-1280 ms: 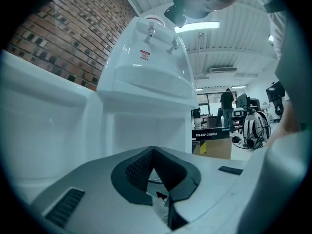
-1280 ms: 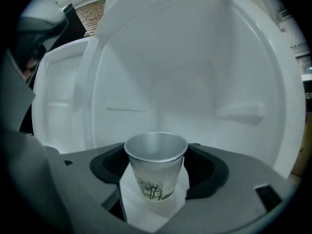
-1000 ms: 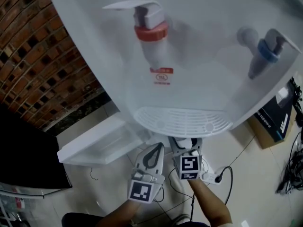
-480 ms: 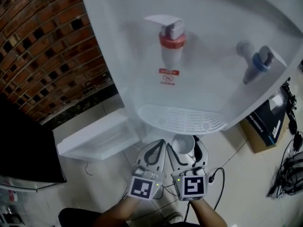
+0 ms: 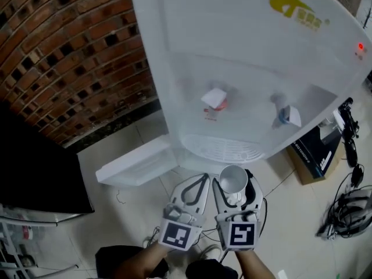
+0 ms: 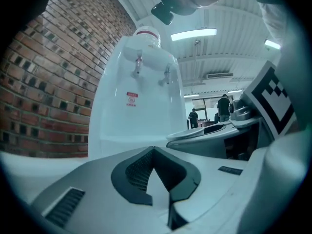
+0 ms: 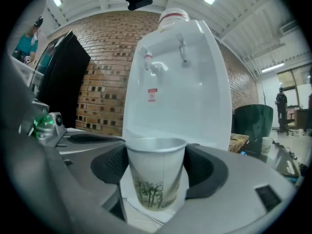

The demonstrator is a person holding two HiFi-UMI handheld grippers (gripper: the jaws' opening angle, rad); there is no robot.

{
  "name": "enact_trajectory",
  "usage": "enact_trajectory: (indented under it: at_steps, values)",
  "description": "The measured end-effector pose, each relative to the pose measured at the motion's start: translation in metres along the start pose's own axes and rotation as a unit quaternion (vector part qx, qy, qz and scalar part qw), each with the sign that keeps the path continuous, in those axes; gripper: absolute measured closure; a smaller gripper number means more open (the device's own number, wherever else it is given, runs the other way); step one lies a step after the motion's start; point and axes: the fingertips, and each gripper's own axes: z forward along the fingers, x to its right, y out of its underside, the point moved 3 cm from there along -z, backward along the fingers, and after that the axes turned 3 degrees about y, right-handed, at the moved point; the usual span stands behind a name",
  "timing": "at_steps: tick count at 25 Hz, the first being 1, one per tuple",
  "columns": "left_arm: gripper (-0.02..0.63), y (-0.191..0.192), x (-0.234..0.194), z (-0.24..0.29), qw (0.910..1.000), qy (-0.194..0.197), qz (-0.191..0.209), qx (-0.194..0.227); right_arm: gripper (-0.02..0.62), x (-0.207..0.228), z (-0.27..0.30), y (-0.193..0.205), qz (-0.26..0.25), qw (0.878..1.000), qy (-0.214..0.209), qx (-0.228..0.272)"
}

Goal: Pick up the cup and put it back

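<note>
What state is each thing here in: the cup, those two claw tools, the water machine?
cup: upright, looks empty, gripped by its sides.
right gripper: shut on the cup.
left gripper: shut, nothing in it.
dispenser: its red light is lit.
drip tray: nothing on it.

- paper cup (image 7: 155, 177): white, with a green tree print
- water dispenser (image 5: 244, 68): white, with a gold logo (image 5: 295, 13), a red tap (image 5: 214, 99) on the left and a blue tap (image 5: 283, 115) on the right
- brick wall (image 5: 70, 57), left: red-brown, with scattered dark bricks
</note>
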Motion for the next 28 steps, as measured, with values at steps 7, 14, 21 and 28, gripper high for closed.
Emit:
enact_trajectory:
  at_steps: [7, 14, 21, 28]
  values:
    - [0.623, -0.113, 0.013, -0.005, 0.9998, 0.012, -0.001, -0.016, 0.245, -0.002, -0.047, -0.103, 0.006, 1.0, -0.012, -0.002]
    - [0.623, -0.242, 0.01, -0.002, 0.9995, 0.008, 0.002, -0.032, 0.245, 0.006, -0.084, -0.232, 0.011, 1.0, -0.013, 0.003]
    - [0.623, -0.381, 0.01, 0.007, 0.9992, 0.016, 0.016, -0.033, 0.247, 0.012, -0.116, -0.366, 0.014, 1.0, -0.023, 0.015]
    - [0.623, -0.488, 0.009, 0.029, 0.9999, -0.001, 0.014, 0.005, 0.247, 0.024, -0.141, -0.469, 0.002, 1.0, -0.01, 0.028]
